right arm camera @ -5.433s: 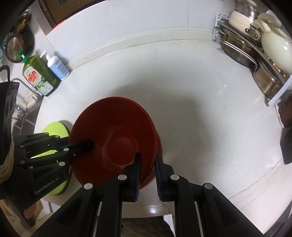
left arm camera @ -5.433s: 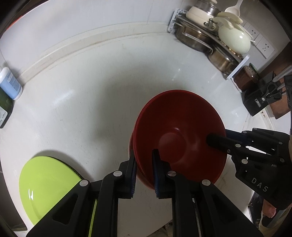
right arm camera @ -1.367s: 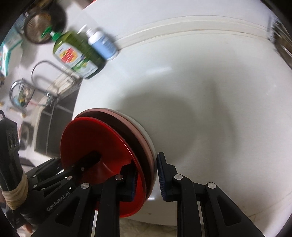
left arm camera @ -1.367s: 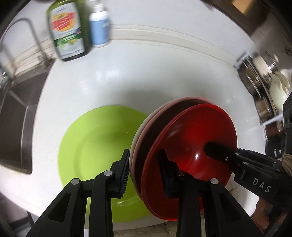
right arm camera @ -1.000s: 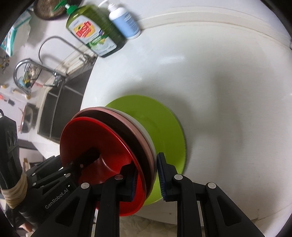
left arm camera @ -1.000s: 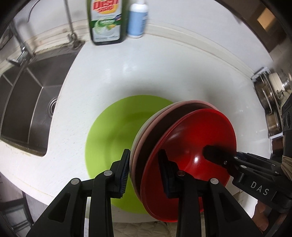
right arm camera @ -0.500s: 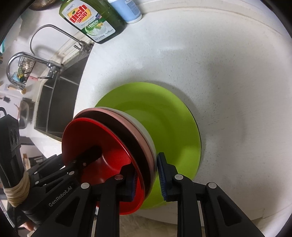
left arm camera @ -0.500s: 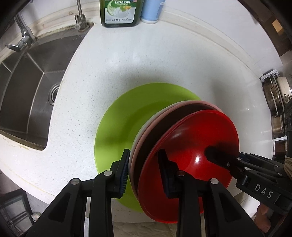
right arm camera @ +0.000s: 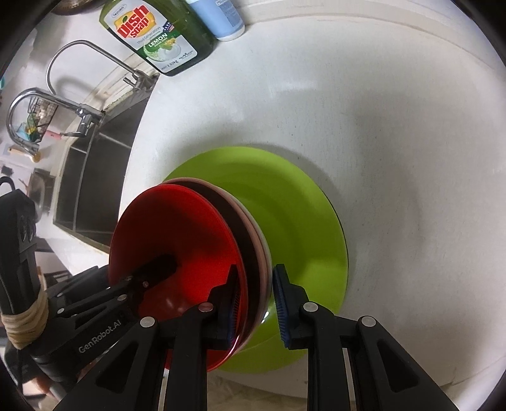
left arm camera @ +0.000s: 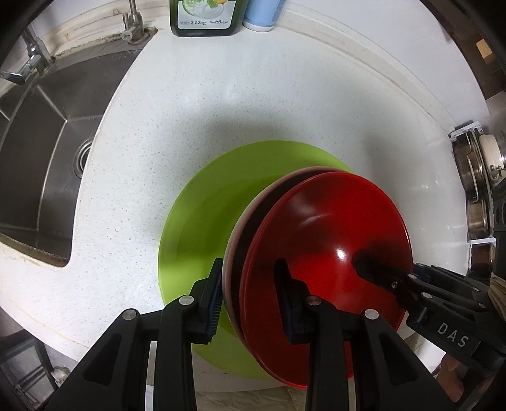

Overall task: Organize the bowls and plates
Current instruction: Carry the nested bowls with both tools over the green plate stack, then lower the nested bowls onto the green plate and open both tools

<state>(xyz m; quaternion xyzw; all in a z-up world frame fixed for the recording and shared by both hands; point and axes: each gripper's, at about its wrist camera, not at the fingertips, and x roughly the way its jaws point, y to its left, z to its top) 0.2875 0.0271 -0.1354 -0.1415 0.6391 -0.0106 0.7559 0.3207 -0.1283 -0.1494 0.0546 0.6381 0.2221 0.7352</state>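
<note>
A nested stack of bowls [left arm camera: 329, 240], red on top with darker, pink and white ones under it, hangs tilted over a lime green plate [left arm camera: 202, 221] lying flat on the white counter. My left gripper [left arm camera: 249, 294] is shut on the stack's near rim, one finger inside the red bowl and one outside. My right gripper [right arm camera: 256, 303] is shut on the opposite rim of the same bowl stack [right arm camera: 177, 240], just above the green plate [right arm camera: 303, 221]. Whether the stack's base touches the plate is hidden.
A steel sink [left arm camera: 41, 158] with its faucet [right arm camera: 47, 98] lies to the left of the plate. A dish soap bottle [right arm camera: 158, 31] and a blue bottle [right arm camera: 218, 19] stand at the back wall. A pot rack [left arm camera: 474, 189] is at the far right. The counter's front edge [left arm camera: 95, 335] is close.
Both grippers have carried the bowl stack leftward along the counter until it is over the green plate, and have come down closer to it. Both grips have stayed the same.
</note>
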